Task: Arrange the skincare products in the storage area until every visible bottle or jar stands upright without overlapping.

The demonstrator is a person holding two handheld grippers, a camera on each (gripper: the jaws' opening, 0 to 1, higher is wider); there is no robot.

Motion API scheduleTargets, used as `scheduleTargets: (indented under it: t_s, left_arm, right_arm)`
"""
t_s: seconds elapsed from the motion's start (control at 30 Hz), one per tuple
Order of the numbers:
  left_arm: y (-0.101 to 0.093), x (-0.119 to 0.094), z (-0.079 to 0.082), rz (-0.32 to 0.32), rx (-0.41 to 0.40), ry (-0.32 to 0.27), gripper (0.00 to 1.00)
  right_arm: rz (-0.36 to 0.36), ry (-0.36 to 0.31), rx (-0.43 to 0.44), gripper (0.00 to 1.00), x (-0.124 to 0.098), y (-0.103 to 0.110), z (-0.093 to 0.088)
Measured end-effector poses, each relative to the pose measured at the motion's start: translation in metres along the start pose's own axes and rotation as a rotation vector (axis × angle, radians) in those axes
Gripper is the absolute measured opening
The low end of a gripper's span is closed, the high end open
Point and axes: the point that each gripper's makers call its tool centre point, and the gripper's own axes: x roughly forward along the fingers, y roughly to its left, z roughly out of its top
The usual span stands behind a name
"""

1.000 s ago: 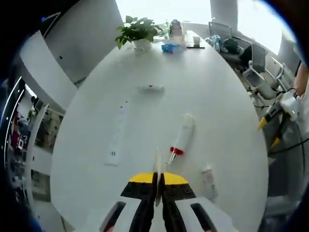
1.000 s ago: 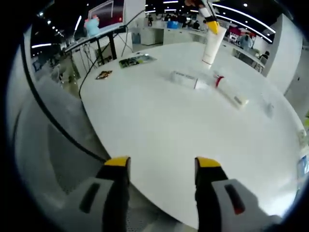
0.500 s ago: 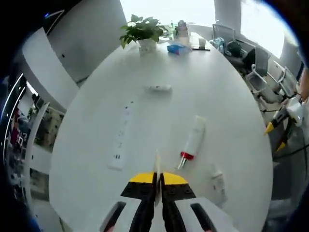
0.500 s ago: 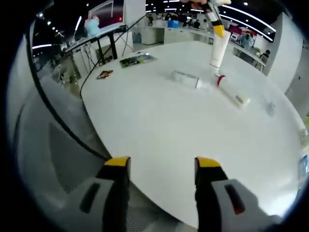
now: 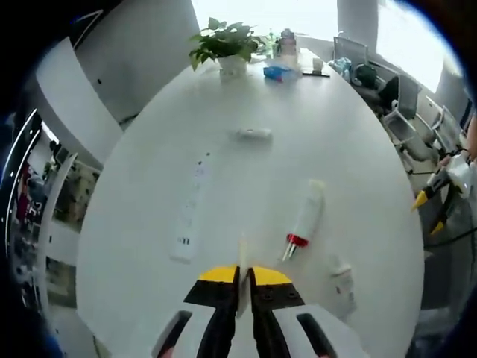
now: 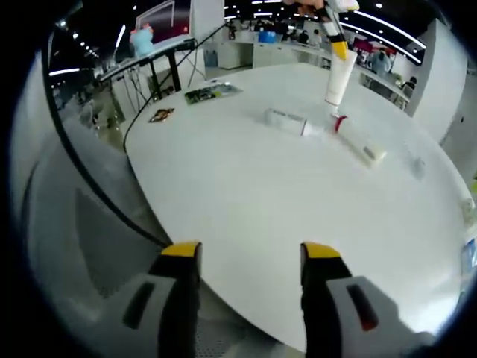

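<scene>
My left gripper (image 5: 242,277) is shut on a white tube (image 5: 241,256), seen edge-on between the jaws. In the right gripper view the left gripper (image 6: 337,45) comes down from the top and holds the white tube (image 6: 339,78) upright, its lower end at the table top. Just beside it a tube with a red cap (image 6: 358,142) lies flat, and a small white bottle (image 6: 287,121) lies to its left. These two also lie ahead of the left jaws: red-capped tube (image 5: 304,220), small bottle (image 5: 341,273). My right gripper (image 6: 251,253) hangs open over the table's near edge.
The round white table (image 5: 149,253) carries a power strip (image 5: 190,209), a small white item (image 5: 253,134) and a potted plant (image 5: 227,45) at the far end. Leaflets (image 6: 212,92) lie near the table's far-left rim. Office chairs (image 5: 406,112) stand to the right.
The left gripper has carried the white tube a little right and down, from tilted in the air to upright beside the red cap. The right gripper has stayed still and open.
</scene>
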Motion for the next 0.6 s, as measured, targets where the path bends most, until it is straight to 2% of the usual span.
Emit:
scheduleTargets:
  t_s: [0.27, 0.43, 0.6]
  left_arm:
    - [0.0, -0.003, 0.004, 0.015, 0.01, -0.007, 0.07]
    - [0.006, -0.009, 0.008, 0.052, 0.014, -0.022, 0.17]
    - [0.006, -0.019, 0.01, 0.064, 0.0, -0.035, 0.21]
  right_arm:
    - [-0.002, -0.001, -0.003, 0.54, 0.0, 0.0, 0.0]
    - [-0.003, -0.003, -0.005, 0.54, 0.0, 0.0, 0.001]
    - [-0.003, -0.004, -0.007, 0.54, -0.001, 0.0, 0.002]
